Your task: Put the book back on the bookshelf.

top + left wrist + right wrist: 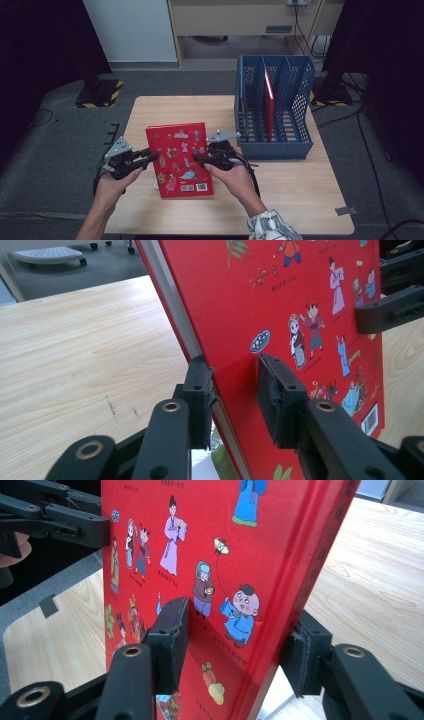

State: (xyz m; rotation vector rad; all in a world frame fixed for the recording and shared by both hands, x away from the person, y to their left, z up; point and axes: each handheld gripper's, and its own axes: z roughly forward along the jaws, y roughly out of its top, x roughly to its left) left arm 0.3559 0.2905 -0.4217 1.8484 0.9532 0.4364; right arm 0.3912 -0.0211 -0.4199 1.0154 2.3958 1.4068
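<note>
In the high view the left gripper [150, 158] came in from the table's [300, 200] left side, its jaws clamped on the left edge of the red book [179, 160]. The left gripper view [235, 400] showed this close up: one pad pressed on the pictured cover, the other on the underside, with the page edge between them. The book was held over the middle of the table, tilted, its lower end cut off by the bottom of both gripper views, so whether it touched the wood could not be told there. From above, something white showed under its lower left corner, too small to make out. The right gripper [200, 159] held the book's right edge; in the right gripper view [235, 645] one pad lay on the cover, while the other sat behind the spine, its contact face hidden, so the grip read as closed on the book. Further right stood a blue rack [300, 145], well apart from the book, with a second red book [269, 102] upright in its middle slot. The rack's left slot held a thin dark item, hard to identify.
</note>
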